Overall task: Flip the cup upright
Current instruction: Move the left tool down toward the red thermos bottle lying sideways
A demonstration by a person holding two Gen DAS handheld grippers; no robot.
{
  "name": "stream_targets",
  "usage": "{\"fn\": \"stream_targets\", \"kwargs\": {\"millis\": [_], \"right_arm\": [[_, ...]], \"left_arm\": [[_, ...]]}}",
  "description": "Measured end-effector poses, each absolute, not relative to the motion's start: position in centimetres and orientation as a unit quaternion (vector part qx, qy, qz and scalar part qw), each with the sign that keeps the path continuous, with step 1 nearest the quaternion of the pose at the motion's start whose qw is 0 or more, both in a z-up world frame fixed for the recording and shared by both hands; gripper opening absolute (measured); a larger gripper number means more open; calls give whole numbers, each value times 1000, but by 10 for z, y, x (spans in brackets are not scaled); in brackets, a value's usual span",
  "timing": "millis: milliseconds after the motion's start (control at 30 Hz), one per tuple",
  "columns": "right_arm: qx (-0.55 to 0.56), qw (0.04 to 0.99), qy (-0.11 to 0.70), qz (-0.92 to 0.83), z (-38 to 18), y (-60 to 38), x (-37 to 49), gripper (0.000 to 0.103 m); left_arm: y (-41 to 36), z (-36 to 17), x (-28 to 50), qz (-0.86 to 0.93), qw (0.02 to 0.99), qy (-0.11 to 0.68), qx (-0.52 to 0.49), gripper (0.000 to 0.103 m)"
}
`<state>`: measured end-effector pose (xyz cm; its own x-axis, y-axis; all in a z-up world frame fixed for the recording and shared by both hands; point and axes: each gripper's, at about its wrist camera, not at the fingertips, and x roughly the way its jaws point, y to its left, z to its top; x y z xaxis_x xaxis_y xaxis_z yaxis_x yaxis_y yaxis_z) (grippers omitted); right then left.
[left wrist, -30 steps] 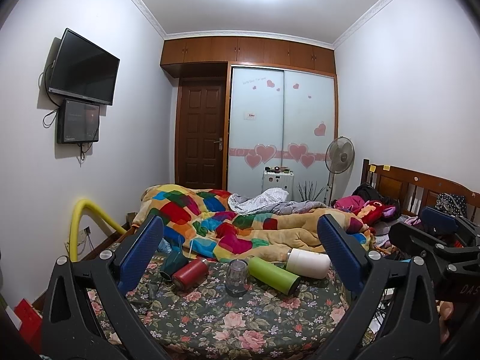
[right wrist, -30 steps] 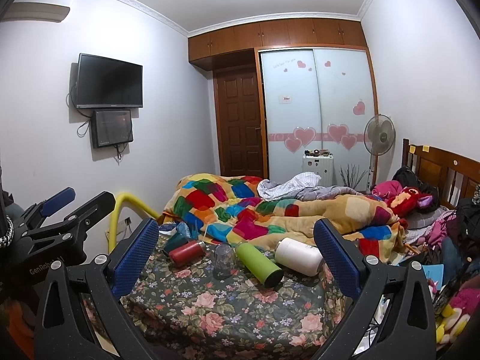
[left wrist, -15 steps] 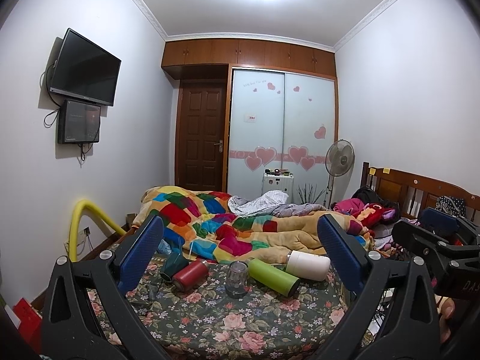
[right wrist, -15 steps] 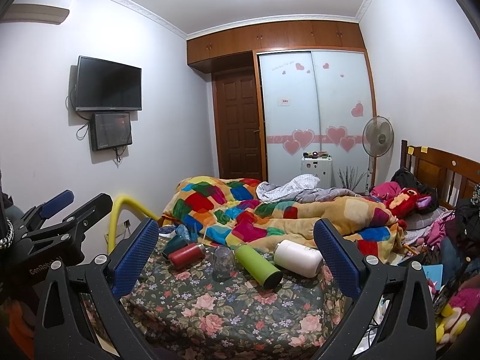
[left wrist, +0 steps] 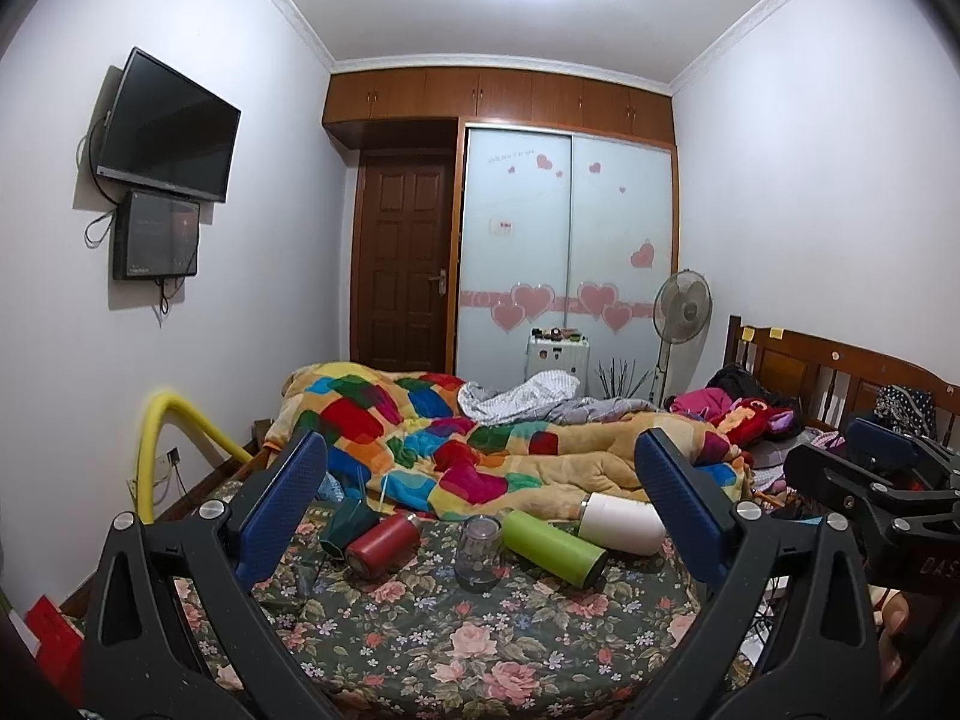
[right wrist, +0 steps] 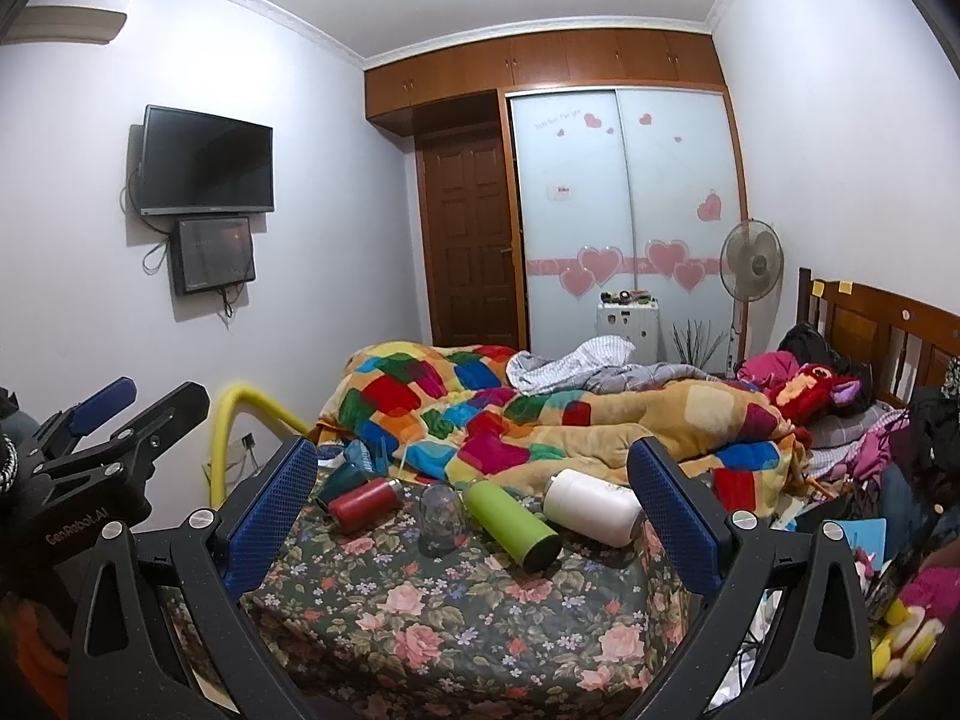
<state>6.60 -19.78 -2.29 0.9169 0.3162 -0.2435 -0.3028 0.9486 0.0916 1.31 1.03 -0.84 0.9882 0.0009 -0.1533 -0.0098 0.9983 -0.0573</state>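
A row of cups lies on the floral bedspread (left wrist: 420, 636). From left: a dark teal cup (left wrist: 346, 525) on its side, a red bottle (left wrist: 382, 543) on its side, a clear glass cup (left wrist: 478, 552) standing mouth-down, a green bottle (left wrist: 552, 546) on its side, a white bottle (left wrist: 621, 523) on its side. They also show in the right wrist view: glass (right wrist: 441, 516), green (right wrist: 510, 525), white (right wrist: 594, 505). My left gripper (left wrist: 480, 516) and right gripper (right wrist: 474, 510) are both open and empty, held back from the row.
A patchwork quilt (left wrist: 456, 450) is heaped behind the cups. A yellow tube (left wrist: 162, 438) stands left of the bed. Clothes and toys (right wrist: 828, 408) pile at the right by the wooden headboard (left wrist: 840, 372). Each gripper shows at the edge of the other's view.
Both views have drifted slightly; the cups sit a touch higher in frame. No cup has moved and both grippers stay open.
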Motion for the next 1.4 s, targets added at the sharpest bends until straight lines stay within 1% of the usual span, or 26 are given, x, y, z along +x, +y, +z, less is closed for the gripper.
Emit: {"fn": "stream_targets", "kwargs": {"millis": [133, 267, 533, 700, 733, 933, 1000, 1067, 1133, 1400], "right_arm": [[26, 977, 147, 153, -33, -194, 79, 103], [23, 974, 174, 147, -48, -192, 96, 103], [14, 961, 238, 139, -83, -184, 140, 103], [7, 952, 273, 135, -103, -179, 168, 103], [7, 951, 278, 134, -106, -178, 173, 103], [-3, 945, 298, 131, -122, -168, 200, 103], [-7, 943, 305, 131, -127, -164, 207, 103], [-7, 941, 311, 132, -130, -160, 215, 103], [-7, 939, 317, 134, -134, -157, 219, 103], [-7, 933, 332, 141, -144, -149, 230, 103]], "left_arm": [[18, -20, 35, 8, 994, 102, -35, 103], [29, -43, 67, 9, 988, 145, -42, 103], [73, -127, 169, 37, 955, 292, -39, 103], [103, -175, 224, 30, 933, 357, -37, 103], [108, -184, 236, 29, 929, 367, -30, 102], [126, -219, 295, 6, 909, 417, -17, 89], [132, -227, 312, 2, 902, 432, -14, 82], [136, -233, 327, -8, 895, 446, -14, 73], [138, -238, 340, -18, 890, 456, -11, 71], [132, -250, 367, -39, 871, 489, 10, 71]]}}
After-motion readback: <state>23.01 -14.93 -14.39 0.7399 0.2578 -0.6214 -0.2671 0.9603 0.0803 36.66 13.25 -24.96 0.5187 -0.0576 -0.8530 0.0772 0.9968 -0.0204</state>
